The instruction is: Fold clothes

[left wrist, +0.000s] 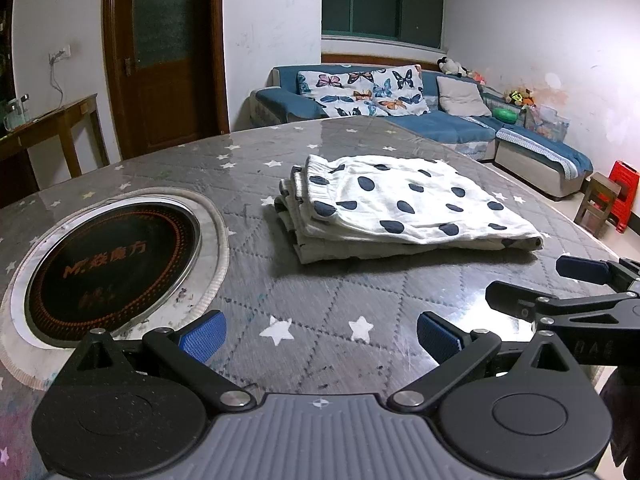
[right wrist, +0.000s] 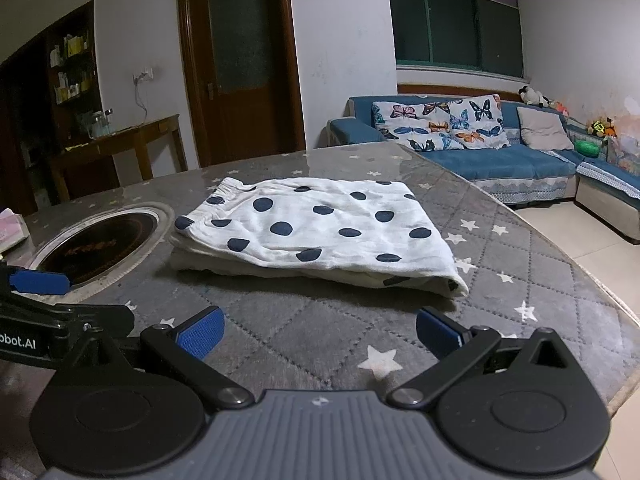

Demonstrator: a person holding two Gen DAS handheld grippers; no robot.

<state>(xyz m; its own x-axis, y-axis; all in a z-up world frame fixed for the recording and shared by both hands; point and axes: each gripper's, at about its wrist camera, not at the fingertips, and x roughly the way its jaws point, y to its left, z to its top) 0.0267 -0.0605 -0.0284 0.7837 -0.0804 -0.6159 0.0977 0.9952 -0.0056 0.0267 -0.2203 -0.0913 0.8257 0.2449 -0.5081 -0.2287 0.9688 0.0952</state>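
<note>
Nearest, left wrist view: the left tool [left wrist: 321,334] hangs low over the surface [left wrist: 320,288], its blue-padded fingers [left wrist: 204,334] spread wide, nothing between them. Only grey quilted cover with white stars lies under the gap.

Right wrist view: the right tool [right wrist: 319,333] likewise has its blue pads wide apart and empty, poised just above the surface edge. Each tool shows in the other's view: the right tool at the right edge of the left view [left wrist: 576,280], the left tool at the left edge of the right view [right wrist: 38,282].

Middle ground: the folded garment [left wrist: 404,208], white with dark blue dots, rests flat on the surface ahead of both tools, apart from them. It is stacked in several layers; an elastic waistband edge shows on its left end [right wrist: 228,186]. In the right view the garment [right wrist: 320,228] sits straight ahead, near.

To the garment's left, close by but not touching, a round inset cooktop [left wrist: 112,264] is sunk into the surface, black with orange lettering, ringed in metal.

Far: a blue corner sofa [right wrist: 520,164] with a butterfly-print cushion [left wrist: 360,90], a dark wooden door [right wrist: 236,60], a wooden side table [left wrist: 52,124] by the wall, a dark window [right wrist: 452,28], and a red stool [left wrist: 624,196] on the floor.
</note>
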